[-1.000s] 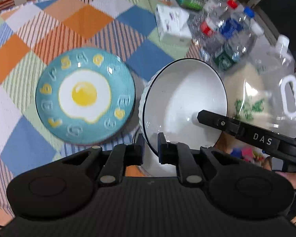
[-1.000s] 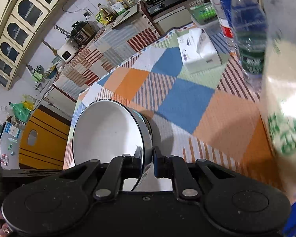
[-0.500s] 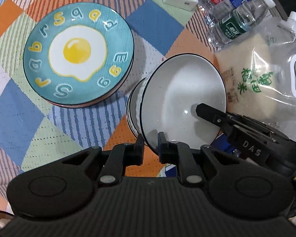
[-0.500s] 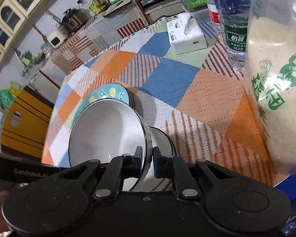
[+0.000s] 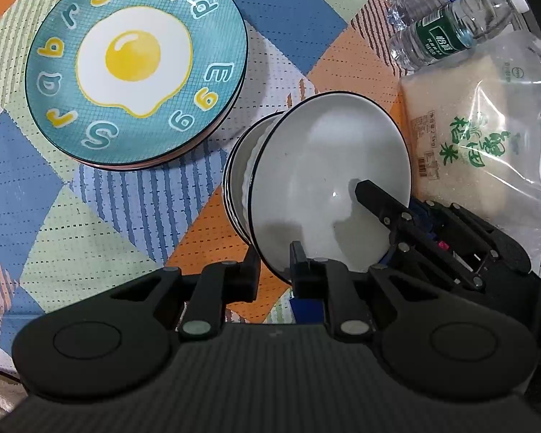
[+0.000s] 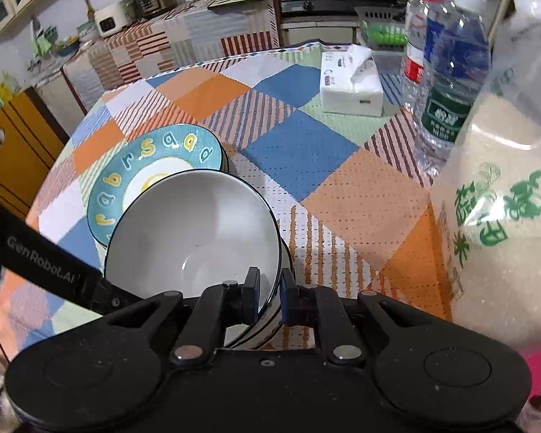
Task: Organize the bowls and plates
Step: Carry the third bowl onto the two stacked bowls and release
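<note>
In the left wrist view the left gripper [image 5: 273,265] has its jaws drawn in narrow on the near rim of a white bowl [image 5: 328,180], one finger outside the wall and one inside, so the bowl hangs tilted with its mouth toward the camera. Just behind the white bowl, and partly inside its outline, sits a second bowl [image 5: 240,180] on the tablecloth [image 5: 133,216]; the tilt reads as lining the held one up to nest into it, though whether the two touch cannot be told. The right gripper [image 5: 378,198] comes in from the right of the white bowl with one finger lying inside it, and its other finger is hidden behind the wall. The egg plate [image 5: 137,68] lies up and to the left of the white bowl, on top of at least one more plate whose edge barely shows beneath. The rice bag [image 5: 465,137] and water bottles [image 5: 447,32] stand right of the white bowl and are cut off by the frame. In the right wrist view the right gripper [image 6: 269,294] pinches the white bowl's [image 6: 194,238] near rim, jaws narrow, sharing the load, probably for steadier control while lowering. The lower bowl shows only as striped rim bands below the fingers. The egg plate [image 6: 155,166] sits just beyond the white bowl, half covered by it, and a tissue box [image 6: 350,86] stands well beyond.
</note>
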`<state>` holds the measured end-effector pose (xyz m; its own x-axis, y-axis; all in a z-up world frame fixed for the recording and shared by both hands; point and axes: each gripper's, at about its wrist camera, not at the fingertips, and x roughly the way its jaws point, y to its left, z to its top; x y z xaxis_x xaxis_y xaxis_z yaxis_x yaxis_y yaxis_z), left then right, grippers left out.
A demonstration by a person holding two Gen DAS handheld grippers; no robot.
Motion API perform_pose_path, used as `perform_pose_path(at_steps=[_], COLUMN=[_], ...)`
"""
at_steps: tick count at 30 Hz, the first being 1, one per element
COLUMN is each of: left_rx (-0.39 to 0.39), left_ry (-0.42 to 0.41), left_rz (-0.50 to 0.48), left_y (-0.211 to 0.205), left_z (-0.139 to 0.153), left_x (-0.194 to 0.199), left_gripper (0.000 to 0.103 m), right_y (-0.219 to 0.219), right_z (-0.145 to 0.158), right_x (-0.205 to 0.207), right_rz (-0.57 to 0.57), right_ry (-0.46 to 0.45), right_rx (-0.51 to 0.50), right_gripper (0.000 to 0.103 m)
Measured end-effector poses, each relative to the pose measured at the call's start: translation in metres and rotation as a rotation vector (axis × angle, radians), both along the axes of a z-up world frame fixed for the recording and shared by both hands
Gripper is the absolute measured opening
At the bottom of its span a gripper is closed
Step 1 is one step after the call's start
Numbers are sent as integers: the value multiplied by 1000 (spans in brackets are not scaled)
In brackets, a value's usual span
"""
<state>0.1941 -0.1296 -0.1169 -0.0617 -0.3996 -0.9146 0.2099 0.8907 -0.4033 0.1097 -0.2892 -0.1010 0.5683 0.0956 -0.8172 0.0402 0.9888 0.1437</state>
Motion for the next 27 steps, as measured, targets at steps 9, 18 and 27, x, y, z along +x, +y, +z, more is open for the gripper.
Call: perform_pose_path(at_steps=[9,18,27], left_rx=[1,-8,-68], left_ry=[17,40,-46], left_rz=[2,-6,-28], left_y=[-2,-5,13], left_z=[-4,-12,1], left_x=[3,2,-6], left_gripper=[20,30,33], right_y=[20,24,-2], right_z=[-2,-3,12], right_x=[0,3,-17], right_rz=[72,129,142], right_ry=[-41,-45,-114], right_rx=[-146,-242,-65], right_gripper=[15,20,27])
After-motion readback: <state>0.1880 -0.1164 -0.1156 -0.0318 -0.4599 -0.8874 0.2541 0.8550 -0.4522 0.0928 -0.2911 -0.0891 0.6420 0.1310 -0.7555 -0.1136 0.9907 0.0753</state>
